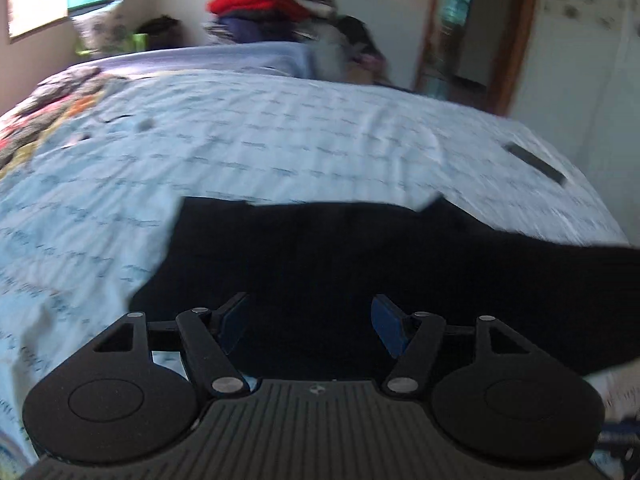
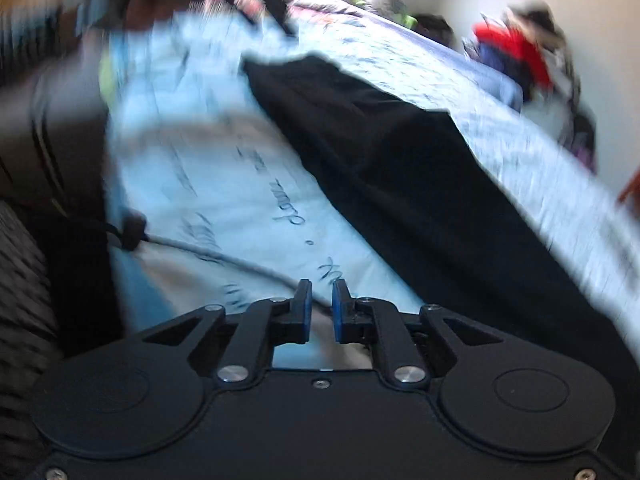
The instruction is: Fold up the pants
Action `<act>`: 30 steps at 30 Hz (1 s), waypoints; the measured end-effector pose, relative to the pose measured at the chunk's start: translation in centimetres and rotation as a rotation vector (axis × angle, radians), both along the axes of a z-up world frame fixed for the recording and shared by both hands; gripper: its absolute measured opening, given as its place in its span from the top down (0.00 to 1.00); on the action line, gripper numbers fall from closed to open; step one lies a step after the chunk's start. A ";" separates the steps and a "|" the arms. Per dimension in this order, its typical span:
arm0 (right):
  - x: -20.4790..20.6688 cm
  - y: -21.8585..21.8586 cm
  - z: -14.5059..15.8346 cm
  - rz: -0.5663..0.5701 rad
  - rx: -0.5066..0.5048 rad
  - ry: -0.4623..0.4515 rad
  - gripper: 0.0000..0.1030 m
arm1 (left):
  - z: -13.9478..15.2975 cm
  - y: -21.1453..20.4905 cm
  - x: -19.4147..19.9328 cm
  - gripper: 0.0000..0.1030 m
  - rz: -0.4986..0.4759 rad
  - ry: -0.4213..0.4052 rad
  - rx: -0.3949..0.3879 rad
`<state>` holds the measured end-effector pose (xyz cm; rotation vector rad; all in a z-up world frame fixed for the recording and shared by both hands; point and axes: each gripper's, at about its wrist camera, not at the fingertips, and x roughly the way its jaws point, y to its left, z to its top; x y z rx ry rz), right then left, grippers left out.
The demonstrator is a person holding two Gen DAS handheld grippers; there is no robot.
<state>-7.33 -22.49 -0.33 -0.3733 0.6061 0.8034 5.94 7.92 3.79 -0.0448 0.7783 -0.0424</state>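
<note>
Black pants (image 1: 360,256) lie flat across the pale blue printed bed sheet (image 1: 280,128), near the bed's front edge. My left gripper (image 1: 309,308) hovers over their near edge, jaws wide apart, with only dark cloth beneath them and nothing pinched. In the right wrist view the pants (image 2: 400,168) run as a long band from upper left to lower right. My right gripper (image 2: 322,292) sits to the left of the band over bare sheet (image 2: 224,176). A narrow gap shows between its blue pads, with nothing in it. Both views are blurred.
A dark flat device (image 1: 536,162) lies on the sheet at the right. A patterned blanket (image 1: 40,120) covers the bed's left. A pile of clothes, red on top (image 1: 264,4), stands behind the bed beside a wooden door frame (image 1: 516,40). A blurred dark garment of the person (image 2: 68,152) fills the left.
</note>
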 end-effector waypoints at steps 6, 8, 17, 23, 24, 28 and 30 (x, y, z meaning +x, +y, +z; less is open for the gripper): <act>2.4 -1.0 -1.3 -0.446 -0.324 -0.376 0.59 | -3.2 -10.6 -0.5 0.31 -0.430 -0.021 0.136; 3.6 -0.4 -3.5 -0.404 -0.446 -0.408 0.60 | -4.6 -12.7 -0.7 0.32 -0.494 -0.001 0.183; 7.8 0.2 -7.0 -0.292 -0.491 -0.342 0.62 | -7.7 -16.1 -1.1 0.33 -0.572 -0.044 0.393; 7.1 -0.2 -6.0 -0.279 -0.475 -0.347 0.94 | -8.3 -15.7 -2.2 0.49 -0.649 -0.078 0.421; 6.7 -0.3 -5.6 -0.286 -0.458 -0.353 0.94 | -8.4 -15.4 -2.1 0.60 -0.660 -0.064 0.402; 4.0 -0.7 -4.7 -0.288 -0.457 -0.355 0.95 | -7.9 -14.1 -1.8 0.92 -0.665 -0.027 0.332; 2.6 -0.6 -4.9 -0.280 -0.493 -0.345 0.95 | -7.7 -13.5 -1.9 0.94 -0.671 -0.023 0.319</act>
